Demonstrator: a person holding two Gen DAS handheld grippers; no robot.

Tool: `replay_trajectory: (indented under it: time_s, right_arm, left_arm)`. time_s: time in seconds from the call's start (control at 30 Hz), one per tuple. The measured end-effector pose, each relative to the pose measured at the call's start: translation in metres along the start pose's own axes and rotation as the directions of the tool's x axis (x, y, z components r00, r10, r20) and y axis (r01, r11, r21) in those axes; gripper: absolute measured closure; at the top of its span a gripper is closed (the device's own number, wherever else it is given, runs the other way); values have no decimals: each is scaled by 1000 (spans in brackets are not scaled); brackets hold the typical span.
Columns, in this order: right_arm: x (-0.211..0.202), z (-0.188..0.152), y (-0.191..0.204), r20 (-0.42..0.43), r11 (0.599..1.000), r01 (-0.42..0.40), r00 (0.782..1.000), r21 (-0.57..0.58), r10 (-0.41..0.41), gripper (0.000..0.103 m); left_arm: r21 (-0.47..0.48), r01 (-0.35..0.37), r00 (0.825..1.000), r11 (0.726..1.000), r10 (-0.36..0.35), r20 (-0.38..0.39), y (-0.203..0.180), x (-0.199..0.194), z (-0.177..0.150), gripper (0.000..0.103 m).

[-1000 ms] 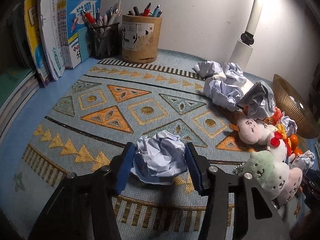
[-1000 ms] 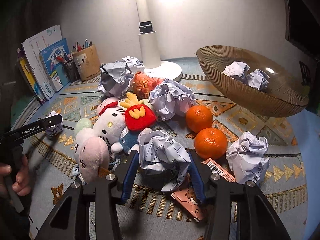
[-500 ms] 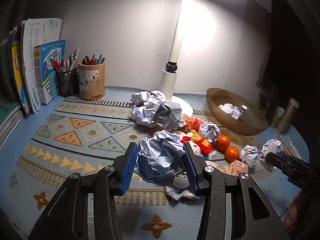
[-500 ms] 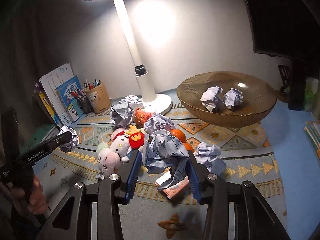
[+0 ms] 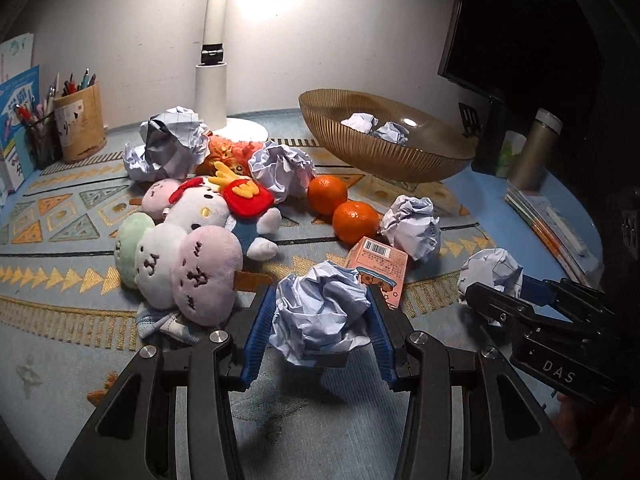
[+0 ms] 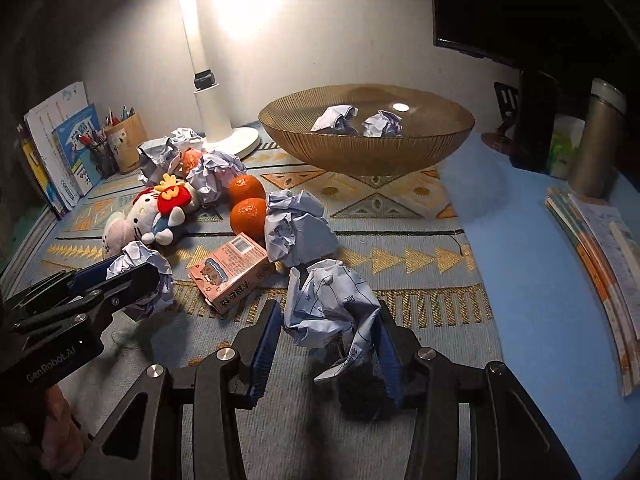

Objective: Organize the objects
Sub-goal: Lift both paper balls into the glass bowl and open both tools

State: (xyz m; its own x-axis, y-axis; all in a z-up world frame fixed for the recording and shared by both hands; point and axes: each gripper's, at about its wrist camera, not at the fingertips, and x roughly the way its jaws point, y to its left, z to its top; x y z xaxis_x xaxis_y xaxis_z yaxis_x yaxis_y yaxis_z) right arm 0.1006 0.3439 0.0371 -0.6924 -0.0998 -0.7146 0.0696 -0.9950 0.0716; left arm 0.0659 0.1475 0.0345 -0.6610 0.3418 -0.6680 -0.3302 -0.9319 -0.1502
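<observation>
Crumpled white paper balls: two in ribbed amber glass bowl upper centre; one clamped in left gripper, another in right gripper; several loose on patterned mat.

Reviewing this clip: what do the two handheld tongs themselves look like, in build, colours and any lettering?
Both tongs are matte black linkage frames with round silver bolt heads and ribbed blue pads lining the fingers. The right tongs carry white "DAS" lettering on the body; the left tongs read "GenRobot.AI" along the side. No cables show. A bare hand grips the left handle; no sleeve is visible.
</observation>
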Motion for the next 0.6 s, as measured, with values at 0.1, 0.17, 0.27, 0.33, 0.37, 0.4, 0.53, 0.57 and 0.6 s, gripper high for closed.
replay_trajectory:
  time_s: [0.1,0.17,0.27,0.33,0.37,0.4,0.53,0.57,0.6]
  right_arm:
    - [1,0,0,7,1000,-5,1000,-4,5,56]
    - [3,0,0,-3,1000,-11,1000,0,11,43]
    - [4,0,-4,-4,1000,-22,1000,18,22,35]
    - [4,-1,-4,-11,999,-25,1000,23,25,35]
    - [5,-2,-4,-15,1000,-20,1000,23,20,35]
    - [5,-2,-2,-16,1000,-18,1000,19,18,35]
    - [5,-3,5,-12,1000,8,1000,-14,-8,35]
    - [5,-3,7,-10,1000,14,1000,-21,-14,35]
    - [4,-3,8,-8,999,18,1000,-28,-18,35]
  left_arm:
    - [17,-5,1000,1000,5,11,-3,-1,-1,60]
    - [27,-14,1000,1000,14,-8,-5,3,-2,60]
    - [46,-25,1000,999,25,1,-8,3,-3,60]
    - [52,-29,1000,998,29,8,-9,2,-4,60]
    - [50,-28,1000,998,28,9,-9,2,-4,60]
    - [47,-24,1000,999,24,8,-7,2,-4,60]
    - [19,-10,1000,1000,10,4,-3,3,-3,60]
    - [15,-6,1000,1000,6,4,-1,3,-3,60]
    - [13,-3,1000,1000,3,4,-1,3,-3,60]
